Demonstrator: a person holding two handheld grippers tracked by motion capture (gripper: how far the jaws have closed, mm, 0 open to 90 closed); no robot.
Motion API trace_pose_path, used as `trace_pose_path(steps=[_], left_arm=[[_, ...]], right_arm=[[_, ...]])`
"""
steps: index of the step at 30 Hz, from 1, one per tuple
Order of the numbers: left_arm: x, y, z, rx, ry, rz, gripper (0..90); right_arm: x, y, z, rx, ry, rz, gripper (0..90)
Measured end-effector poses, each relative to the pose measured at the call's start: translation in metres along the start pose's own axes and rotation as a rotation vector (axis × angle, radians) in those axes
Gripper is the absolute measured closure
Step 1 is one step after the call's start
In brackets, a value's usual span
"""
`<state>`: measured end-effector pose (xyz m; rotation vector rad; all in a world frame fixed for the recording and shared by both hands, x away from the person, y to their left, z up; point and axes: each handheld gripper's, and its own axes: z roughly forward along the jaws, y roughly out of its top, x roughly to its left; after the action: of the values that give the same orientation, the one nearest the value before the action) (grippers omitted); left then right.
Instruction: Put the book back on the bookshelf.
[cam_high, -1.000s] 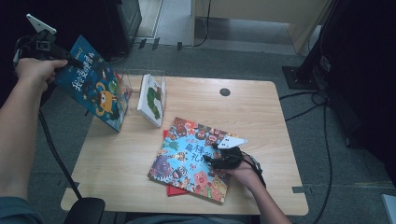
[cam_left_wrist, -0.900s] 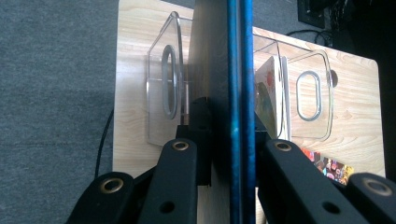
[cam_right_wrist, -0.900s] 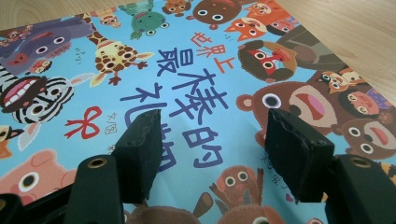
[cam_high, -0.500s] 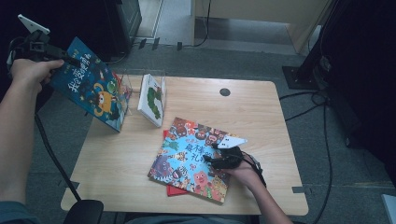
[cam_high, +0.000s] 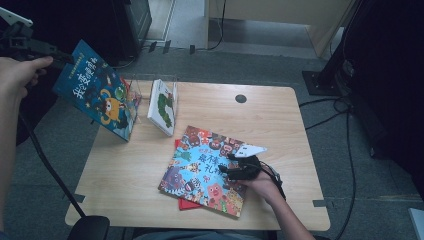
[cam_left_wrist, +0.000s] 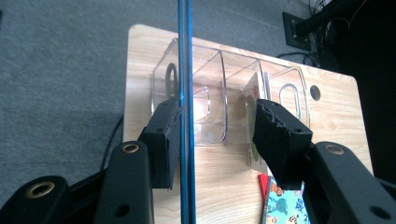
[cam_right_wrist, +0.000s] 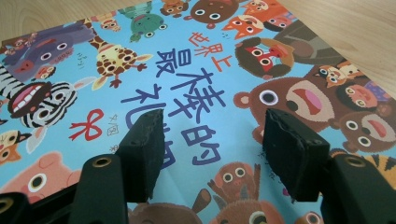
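Observation:
A blue picture book (cam_high: 97, 97) stands tilted off the table's left side, its lower corner near the table edge. My left gripper (cam_high: 59, 56) is at the book's top corner. In the left gripper view the book's thin edge (cam_left_wrist: 185, 70) rests against one jaw, and the left gripper (cam_left_wrist: 219, 135) has its jaws wide apart. A colourful animal book (cam_high: 205, 167) lies flat on a red book (cam_high: 187, 204). My right gripper (cam_high: 224, 169) rests open over the animal cover (cam_right_wrist: 201, 70), nothing between the right gripper's (cam_right_wrist: 212, 144) jaws.
A clear divided organizer (cam_high: 132, 82) (cam_left_wrist: 210, 93) sits at the wooden table's (cam_high: 250, 120) back left, with a white book (cam_high: 164, 106) (cam_left_wrist: 254, 107) upright in it. A cable hole (cam_high: 240, 98) is at the back. A chair base (cam_high: 87, 227) is at the bottom left.
My left hand has moved left, and the blue book's top has tipped further left with it while its lower corner stayed put. The right gripper has not moved.

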<state>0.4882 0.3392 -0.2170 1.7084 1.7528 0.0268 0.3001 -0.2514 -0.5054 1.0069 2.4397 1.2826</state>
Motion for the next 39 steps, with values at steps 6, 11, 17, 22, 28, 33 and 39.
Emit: trace_pose_path(steps=[6,11,17,22,28,33,39], left_arm=[[-0.018,-0.009,-0.019,-0.008,-0.026,0.042,52.8],[-0.033,-0.024,-0.014,0.02,-0.03,0.08,51.8],[-0.044,-0.048,0.002,0.042,-0.051,0.116,51.4],[-0.053,-0.072,0.019,0.055,-0.058,0.153,50.7],[-0.056,-0.1,0.04,0.077,-0.085,0.186,51.2],[-0.058,-0.118,0.059,0.094,-0.107,0.204,50.2],[-0.065,-0.137,0.083,0.122,-0.126,0.244,49.5]], right_arm=[[-0.001,0.002,-0.004,0.002,-0.009,0.001,41.5],[-0.003,0.003,-0.014,0.005,-0.013,-0.001,42.2],[-0.01,-0.001,-0.027,-0.002,-0.019,-0.01,43.9],[-0.018,-0.007,-0.033,-0.005,-0.031,0.009,46.3],[-0.022,-0.01,-0.034,0.001,-0.039,0.015,48.0],[-0.021,-0.012,-0.033,0.019,-0.035,-0.002,51.1],[-0.024,-0.017,-0.036,0.004,-0.051,0.015,55.6]])
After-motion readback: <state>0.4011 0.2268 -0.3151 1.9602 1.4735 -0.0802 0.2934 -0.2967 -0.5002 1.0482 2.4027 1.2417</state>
